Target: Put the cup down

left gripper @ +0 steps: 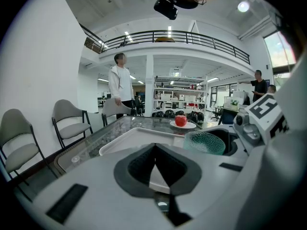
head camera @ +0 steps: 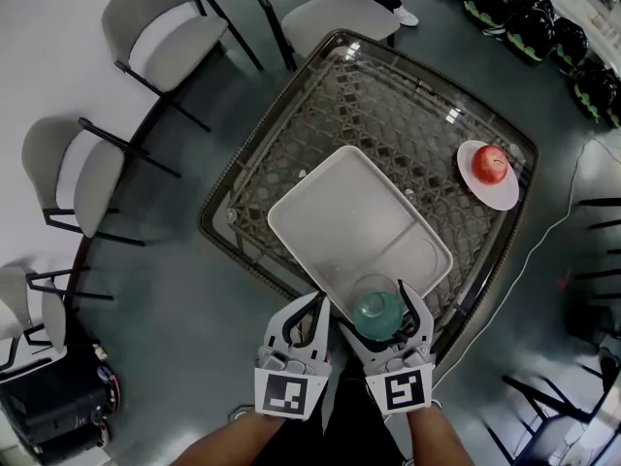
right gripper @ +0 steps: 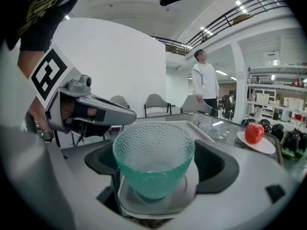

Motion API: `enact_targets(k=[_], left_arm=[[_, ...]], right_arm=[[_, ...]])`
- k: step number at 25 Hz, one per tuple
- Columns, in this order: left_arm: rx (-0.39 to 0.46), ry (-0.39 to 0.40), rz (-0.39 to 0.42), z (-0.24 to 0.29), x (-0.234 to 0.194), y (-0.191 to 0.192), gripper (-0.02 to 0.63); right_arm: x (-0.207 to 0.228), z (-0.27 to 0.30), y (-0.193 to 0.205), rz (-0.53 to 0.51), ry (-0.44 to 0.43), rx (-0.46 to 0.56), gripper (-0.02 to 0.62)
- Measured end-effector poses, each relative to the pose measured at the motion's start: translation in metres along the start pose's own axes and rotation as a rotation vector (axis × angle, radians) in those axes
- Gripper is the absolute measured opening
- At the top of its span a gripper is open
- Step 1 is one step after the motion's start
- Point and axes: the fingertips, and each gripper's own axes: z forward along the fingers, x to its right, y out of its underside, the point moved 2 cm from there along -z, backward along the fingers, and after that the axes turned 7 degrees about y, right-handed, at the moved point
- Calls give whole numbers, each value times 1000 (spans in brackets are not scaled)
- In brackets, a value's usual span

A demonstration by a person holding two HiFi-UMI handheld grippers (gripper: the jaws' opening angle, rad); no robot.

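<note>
A teal, bumpy glass cup (head camera: 376,311) (right gripper: 153,159) stands upright on the near corner of the white tray (head camera: 330,212) (right gripper: 191,189). My right gripper (head camera: 376,304) (right gripper: 156,163) straddles the cup with its jaws spread wide; a gap shows between the right pad and the glass, and no pad presses on it. Just left of it, my left gripper (head camera: 316,304) (left gripper: 154,147) is shut with its fingertips touching and nothing between them. From the left gripper view the cup (left gripper: 204,142) shows at the right, past the tray (left gripper: 139,133).
The tray lies on a glass-topped wicker table (head camera: 388,105). A red apple (head camera: 491,163) (right gripper: 254,133) on a white plate sits at the table's right corner. Grey chairs (head camera: 165,27) stand around it, and a person (left gripper: 120,85) stands beyond the table.
</note>
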Motion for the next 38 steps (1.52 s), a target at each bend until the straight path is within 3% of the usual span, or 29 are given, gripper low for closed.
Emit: enact_targets(k=[9,19,29,38], left_arm=[[22,-33,-18,-14,6,-27,6],[48,-78,-34,-56,22,-66,6],[68,-42,-9,-94,65,-102,6],[99,-69,24,-118,86,-133,6]], right_arm=[[-1,-35,-11,10,3,-15,451],[-8,-89,-55,29,11,15,451],[-14,-136,-98,48,-16,57,445],[-4,-175,-122,37,-19,83,186]])
